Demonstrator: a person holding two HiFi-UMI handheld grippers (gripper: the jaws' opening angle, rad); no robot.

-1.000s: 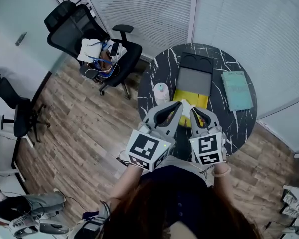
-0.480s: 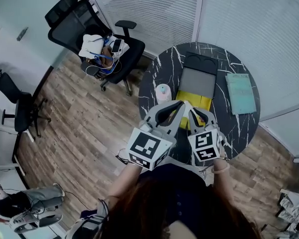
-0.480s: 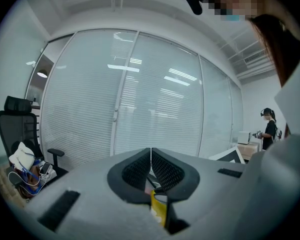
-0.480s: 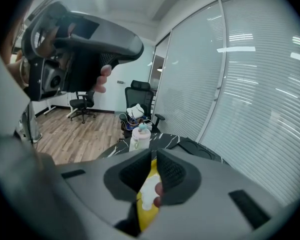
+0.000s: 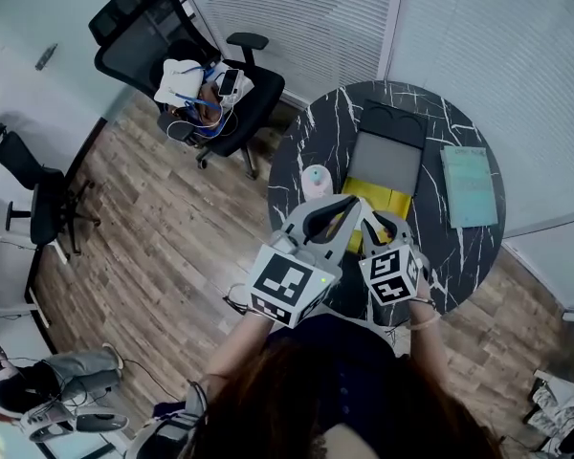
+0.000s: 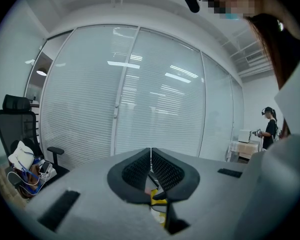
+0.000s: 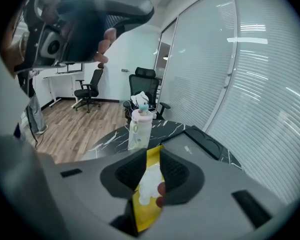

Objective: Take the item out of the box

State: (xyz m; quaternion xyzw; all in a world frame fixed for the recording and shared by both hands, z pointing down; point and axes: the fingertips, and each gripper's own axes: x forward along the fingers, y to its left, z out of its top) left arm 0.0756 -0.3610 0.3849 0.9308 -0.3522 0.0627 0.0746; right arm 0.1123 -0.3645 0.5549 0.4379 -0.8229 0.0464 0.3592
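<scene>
The yellow foil packet with white print (image 7: 146, 186) is clamped edge-up in the right gripper (image 7: 152, 155), its long axis running along the jaws and pointing toward the pale bottle with a pink cap (image 7: 140, 129). It seems lifted over the near end of the open grey box (image 5: 390, 163), so extraction looks underway, not finished. More yellow shows inside the box. The left gripper (image 6: 151, 153) is closed on nothing, beside the right gripper, above the near edge of the round black marble table (image 5: 445, 242).
</scene>
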